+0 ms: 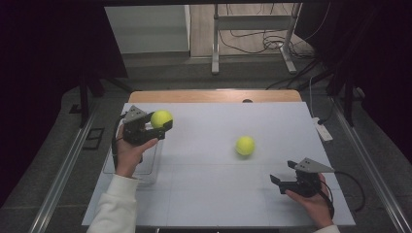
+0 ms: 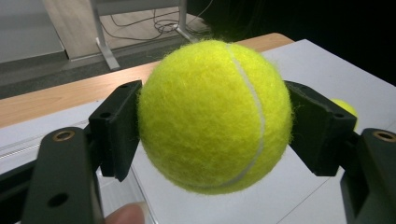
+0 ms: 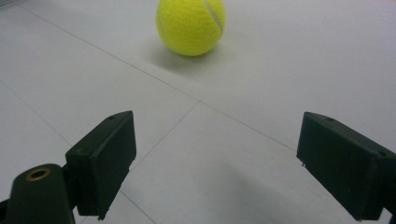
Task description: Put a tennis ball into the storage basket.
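My right claw [image 1: 284, 180] is spread wide and empty, with the loose ball [image 1: 245, 145] lying on the table straight ahead of its jaws, nearer it than my left claw [image 1: 154, 125], which pinches another ball [image 1: 161, 118] aloft.

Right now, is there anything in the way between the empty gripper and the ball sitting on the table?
No, nothing visible. The right gripper is open, and just bare white table lies between its fingers and the loose tennis ball. The other ball is off to the side, held in the left gripper.
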### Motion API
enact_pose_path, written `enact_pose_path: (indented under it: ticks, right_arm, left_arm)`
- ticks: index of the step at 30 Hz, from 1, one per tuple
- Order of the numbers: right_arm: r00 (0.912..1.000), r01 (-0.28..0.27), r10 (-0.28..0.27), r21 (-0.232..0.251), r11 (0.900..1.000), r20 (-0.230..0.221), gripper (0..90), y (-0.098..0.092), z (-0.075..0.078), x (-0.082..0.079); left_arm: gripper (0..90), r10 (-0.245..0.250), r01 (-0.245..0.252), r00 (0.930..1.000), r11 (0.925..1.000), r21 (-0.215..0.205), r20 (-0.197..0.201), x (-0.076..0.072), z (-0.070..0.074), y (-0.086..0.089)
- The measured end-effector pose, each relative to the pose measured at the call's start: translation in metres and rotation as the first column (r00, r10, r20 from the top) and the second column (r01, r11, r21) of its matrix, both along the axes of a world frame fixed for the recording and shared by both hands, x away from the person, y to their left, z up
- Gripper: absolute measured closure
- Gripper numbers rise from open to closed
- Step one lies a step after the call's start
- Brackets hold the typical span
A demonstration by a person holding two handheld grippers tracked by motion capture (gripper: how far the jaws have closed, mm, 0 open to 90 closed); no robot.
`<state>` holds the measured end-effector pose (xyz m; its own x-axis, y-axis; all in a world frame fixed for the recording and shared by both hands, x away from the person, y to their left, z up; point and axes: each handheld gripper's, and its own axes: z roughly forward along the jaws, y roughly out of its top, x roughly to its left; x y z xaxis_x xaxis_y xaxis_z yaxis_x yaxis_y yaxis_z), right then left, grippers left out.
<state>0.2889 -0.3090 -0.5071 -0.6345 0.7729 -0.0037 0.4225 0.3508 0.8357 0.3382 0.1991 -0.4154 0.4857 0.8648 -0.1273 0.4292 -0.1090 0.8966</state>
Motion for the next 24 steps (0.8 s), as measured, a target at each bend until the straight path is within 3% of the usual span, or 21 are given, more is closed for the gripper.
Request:
enact_pose_path:
  ticks: [11,19,24]
  right_arm:
    - [1.0000,0.003,-0.003,-0.003,1.000,-0.001,12.5,0.000,0.000,0.000]
    - [1.0000,-0.003,0.003,0.015,1.000,0.005,12.5,-0.001,0.001,-0.003]
    - [1.0000,0.000,0.000,0.020,1.000,0.006,12.5,-0.001,0.002,-0.003]
  left_arm:
    - [26.3,0.031,-0.031,0.9995,0.9995,-0.001,-0.006,0.003,-0.001,0.010]
    - [26.3,0.083,-0.083,0.9961,0.9965,-0.006,-0.031,0.009,-0.003,0.023]
    - [26.3,0.107,-0.106,0.9931,0.9942,0.013,-0.048,0.013,0.000,0.029]
